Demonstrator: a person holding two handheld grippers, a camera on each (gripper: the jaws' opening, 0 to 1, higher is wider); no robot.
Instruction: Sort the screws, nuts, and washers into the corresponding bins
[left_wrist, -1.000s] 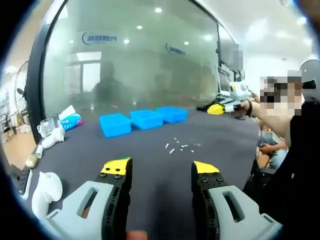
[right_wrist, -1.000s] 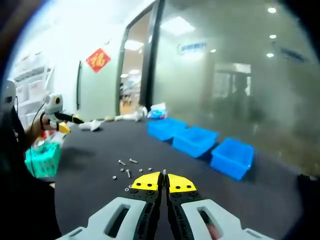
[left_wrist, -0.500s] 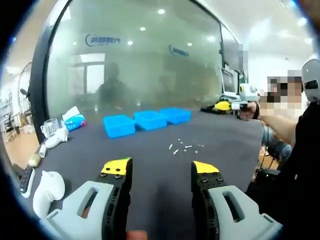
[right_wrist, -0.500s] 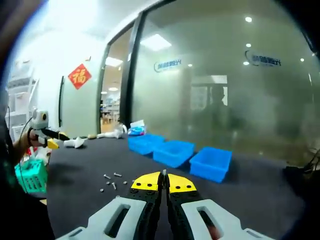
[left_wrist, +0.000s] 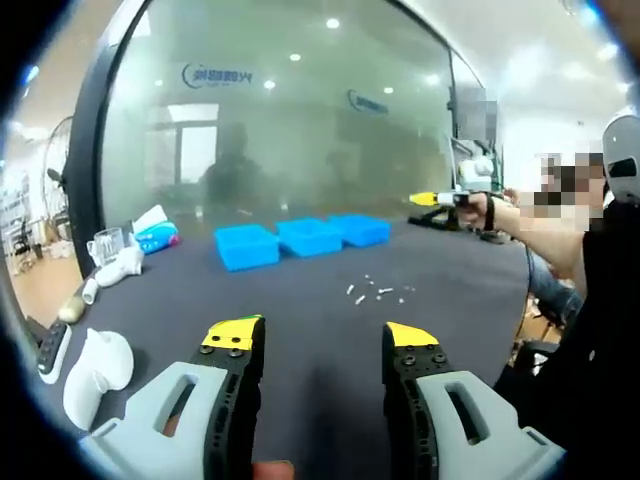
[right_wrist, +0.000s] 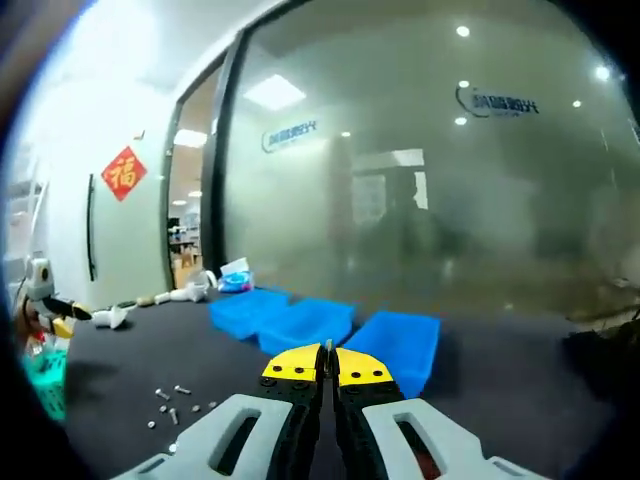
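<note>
Small pale screws, nuts and washers (left_wrist: 376, 291) lie scattered on the dark table (left_wrist: 300, 300), in front of three blue bins (left_wrist: 309, 236) standing in a row. My left gripper (left_wrist: 321, 336) hovers above the near table with its yellow-tipped jaws wide apart and nothing between them. In the left gripper view, the right gripper (left_wrist: 432, 198) is held in a hand over the far right table edge. My right gripper (right_wrist: 328, 366) has its jaws pressed together, with the bins (right_wrist: 303, 322) just beyond and the loose hardware (right_wrist: 168, 405) low on the left. The left gripper (right_wrist: 45, 304) appears at the far left.
A frosted glass wall (left_wrist: 280, 130) stands behind the bins. White objects (left_wrist: 94, 365), a remote (left_wrist: 50, 350), a glass jug (left_wrist: 105, 246) and a tissue pack (left_wrist: 157, 238) line the table's left side. A person (left_wrist: 600, 300) is at the right. A green basket (right_wrist: 44, 385) sits low left.
Both cameras have swung. The right gripper view has turned toward the bins, leaving the hardware lower left. Nothing on the table has moved. The left jaws remain open and the right jaws shut.
</note>
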